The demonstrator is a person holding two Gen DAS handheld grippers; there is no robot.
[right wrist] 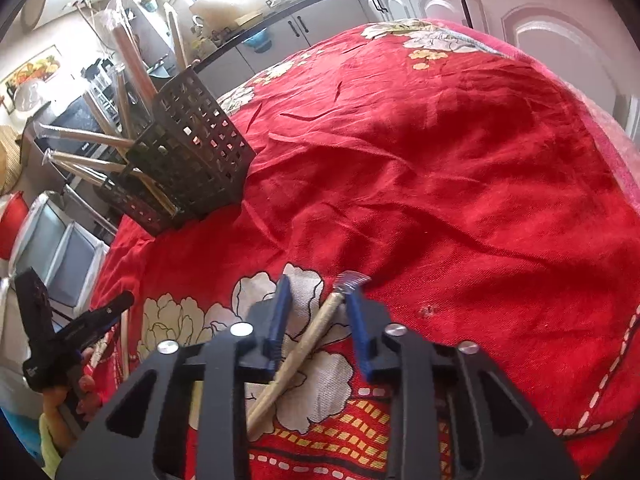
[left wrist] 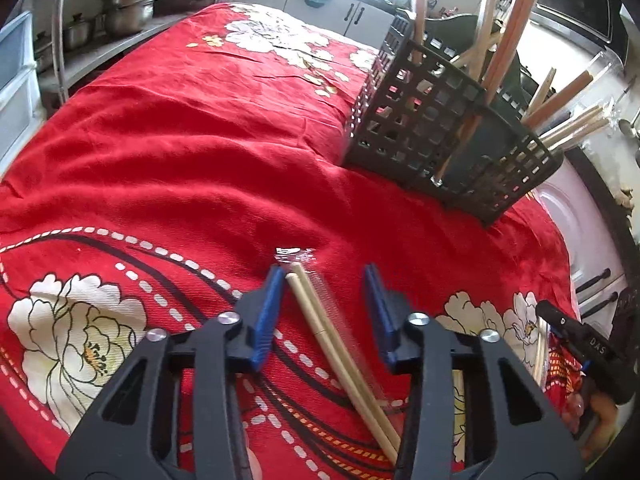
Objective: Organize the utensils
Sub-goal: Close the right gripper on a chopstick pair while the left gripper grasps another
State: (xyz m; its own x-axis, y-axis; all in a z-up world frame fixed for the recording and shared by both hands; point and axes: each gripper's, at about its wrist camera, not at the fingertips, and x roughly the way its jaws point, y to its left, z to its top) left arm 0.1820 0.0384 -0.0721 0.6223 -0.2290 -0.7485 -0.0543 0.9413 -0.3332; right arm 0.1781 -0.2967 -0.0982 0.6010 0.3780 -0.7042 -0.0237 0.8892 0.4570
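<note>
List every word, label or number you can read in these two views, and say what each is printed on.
"DAS": white letters on the black body of the right gripper, seen in the left wrist view.
Small white marking on the left gripper, in the right wrist view: too small to read.
Lettering on the dark appliance at the back: too blurred to read.

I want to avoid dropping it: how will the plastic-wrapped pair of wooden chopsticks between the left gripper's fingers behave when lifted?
The plastic-wrapped pair of pale wooden chopsticks looks stiff and thin, so probably light. Its clear glossy sleeve may be slippery against the blue pads of the left gripper. The sticks cross inside the sleeve, so they might shift.
</note>
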